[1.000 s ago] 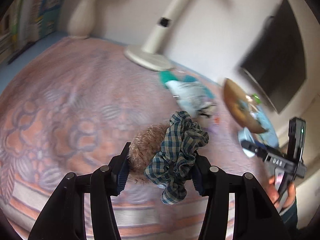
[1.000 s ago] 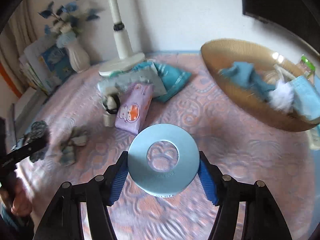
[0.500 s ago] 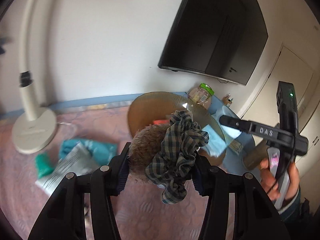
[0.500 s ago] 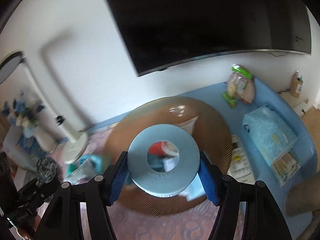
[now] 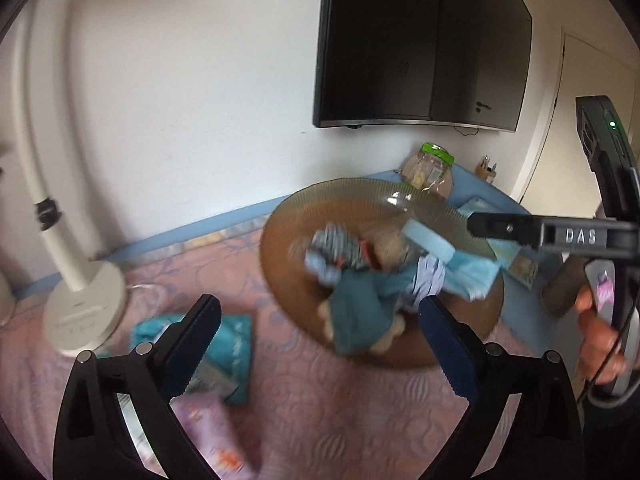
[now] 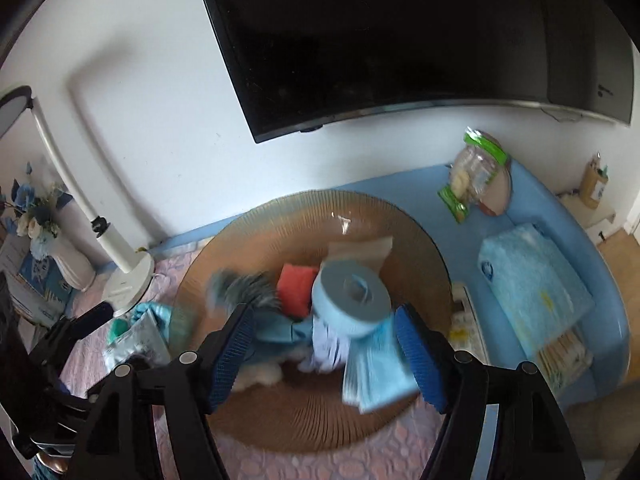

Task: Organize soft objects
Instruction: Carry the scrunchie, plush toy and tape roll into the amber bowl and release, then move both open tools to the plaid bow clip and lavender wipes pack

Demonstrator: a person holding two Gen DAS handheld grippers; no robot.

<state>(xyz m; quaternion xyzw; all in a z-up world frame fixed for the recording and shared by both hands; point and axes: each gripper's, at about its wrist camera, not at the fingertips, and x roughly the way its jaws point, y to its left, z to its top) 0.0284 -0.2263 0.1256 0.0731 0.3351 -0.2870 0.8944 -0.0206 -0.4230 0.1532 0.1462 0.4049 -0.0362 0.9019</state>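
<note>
A brown ribbed glass bowl (image 5: 280, 216) (image 6: 304, 200) holds several soft things. My left gripper (image 5: 320, 320) hangs above its near rim, jaws opening wide with nothing between them. Below it, a checked scrunchie (image 5: 340, 244) (image 6: 244, 288) and a furry tan scrunchie (image 5: 392, 244) drop blurred into the bowl. My right gripper (image 6: 324, 320) is over the bowl, its jaws opening. The light blue ring (image 6: 352, 296) (image 5: 428, 238) tips loose between and beyond its pads. A teal cloth (image 5: 360, 312), a red sponge (image 6: 296, 288) and a blue packet (image 6: 376, 364) lie in the bowl.
A white lamp base (image 5: 84, 308) and teal packets (image 5: 236, 332) sit left of the bowl on the pink patterned cloth. Behind are a green-lidded snack jar (image 5: 432, 168) and a wall TV (image 5: 420, 40). A blue tissue pack (image 6: 532, 280) lies right. A person's hand (image 5: 596, 328) holds the right gripper.
Both grippers swung from the pink cloth to above the bowl. The left jaws opened and let the two scrunchies fall. The right jaws widened and the blue ring tilted out.
</note>
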